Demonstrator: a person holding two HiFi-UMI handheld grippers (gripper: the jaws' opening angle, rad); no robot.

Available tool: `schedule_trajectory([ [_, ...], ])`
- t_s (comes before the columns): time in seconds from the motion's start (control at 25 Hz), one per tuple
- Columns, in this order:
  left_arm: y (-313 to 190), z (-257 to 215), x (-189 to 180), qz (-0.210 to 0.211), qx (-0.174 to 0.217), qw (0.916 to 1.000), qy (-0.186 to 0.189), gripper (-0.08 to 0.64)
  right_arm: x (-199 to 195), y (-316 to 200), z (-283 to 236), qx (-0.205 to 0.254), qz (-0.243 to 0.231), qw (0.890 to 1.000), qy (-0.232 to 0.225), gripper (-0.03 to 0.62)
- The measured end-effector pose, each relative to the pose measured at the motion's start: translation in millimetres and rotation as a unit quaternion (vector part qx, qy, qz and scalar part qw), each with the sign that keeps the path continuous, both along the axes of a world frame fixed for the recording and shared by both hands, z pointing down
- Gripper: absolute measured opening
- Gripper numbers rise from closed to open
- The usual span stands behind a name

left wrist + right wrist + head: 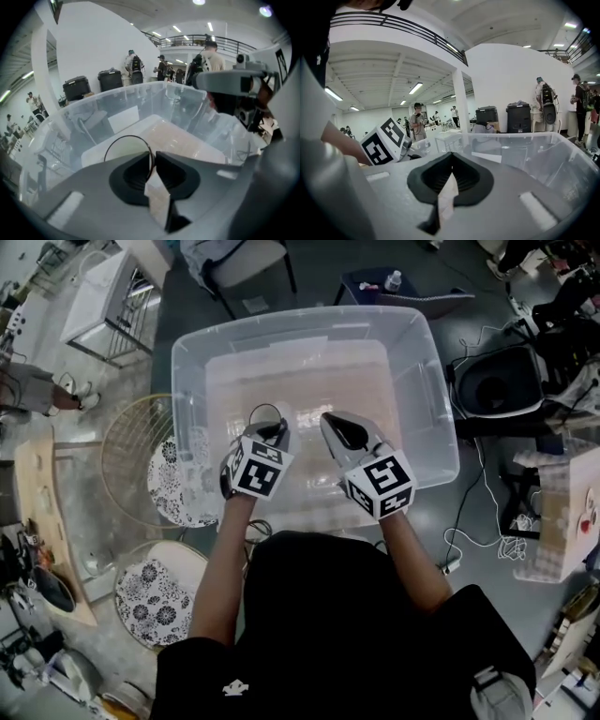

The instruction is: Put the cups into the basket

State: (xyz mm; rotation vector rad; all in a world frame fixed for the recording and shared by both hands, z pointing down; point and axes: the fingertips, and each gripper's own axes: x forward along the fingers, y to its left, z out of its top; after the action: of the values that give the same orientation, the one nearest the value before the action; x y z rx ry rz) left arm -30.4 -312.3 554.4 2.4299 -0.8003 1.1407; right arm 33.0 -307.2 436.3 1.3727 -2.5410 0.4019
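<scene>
Now left gripper (152, 161) jaws pinch cup (127, 149) rim; mouth up, axis upright.

Can make out only the dark rim of the clear cup (127, 147), with lower arc hidden behind the left gripper (152, 157), wall lost against the clear bin (93, 110), and right side of the wire basket (122, 446) veiled behind that bin.

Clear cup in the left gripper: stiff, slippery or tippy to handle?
The clear cup, pinched by its thin rim in the left gripper, looks light and thin-walled, so it probably flexes. Held at one edge, it may swing or slip. Released into the smooth tub, it could tip and roll.
</scene>
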Motion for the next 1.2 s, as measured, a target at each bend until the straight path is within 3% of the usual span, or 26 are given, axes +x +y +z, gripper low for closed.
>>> schedule_trajectory([
  [0.4, -10, 62, 12, 0.041, -0.044, 0.9978, -0.027, 0.051, 13, -12, 14, -0.018, 0.029, 0.999, 0.013, 0.002],
  [1.2, -27, 160, 14, 0.062, -0.087, 0.9902, -0.090, 0.052, 30, -18, 27, -0.040, 0.069, 0.997, 0.025, 0.002],
])
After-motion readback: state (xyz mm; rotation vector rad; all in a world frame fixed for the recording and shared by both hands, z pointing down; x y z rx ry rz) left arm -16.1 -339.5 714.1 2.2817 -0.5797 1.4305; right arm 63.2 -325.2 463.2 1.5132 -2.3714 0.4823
